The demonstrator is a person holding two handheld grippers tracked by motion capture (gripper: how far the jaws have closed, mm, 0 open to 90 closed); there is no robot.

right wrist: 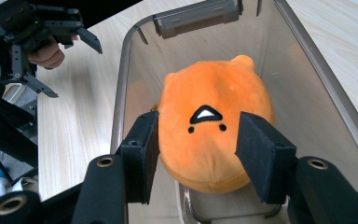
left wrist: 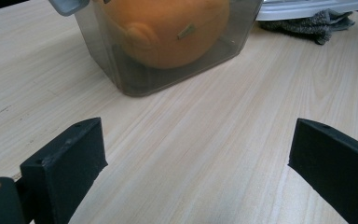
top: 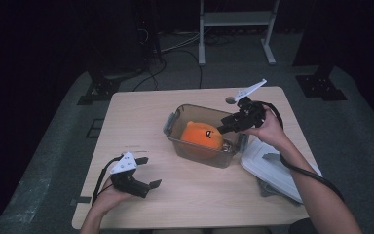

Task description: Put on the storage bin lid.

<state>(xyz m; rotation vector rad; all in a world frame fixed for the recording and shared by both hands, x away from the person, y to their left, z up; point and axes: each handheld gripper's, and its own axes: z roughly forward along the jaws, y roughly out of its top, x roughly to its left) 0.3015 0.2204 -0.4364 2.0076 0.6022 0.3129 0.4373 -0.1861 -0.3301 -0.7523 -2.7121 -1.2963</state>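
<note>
Orange plush (right wrist: 214, 135) lies face-up in clear bin (right wrist: 121, 93); right tool (right wrist: 198, 154) half-open above, empty.

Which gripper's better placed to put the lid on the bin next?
Right, likely. The right gripper is open above the plush in the bin, with the white lid just beside that hand. The left gripper sits open across the table.

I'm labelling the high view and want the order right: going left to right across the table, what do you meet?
Left gripper → clear container → orange plush toy → right gripper → white lid.
</note>
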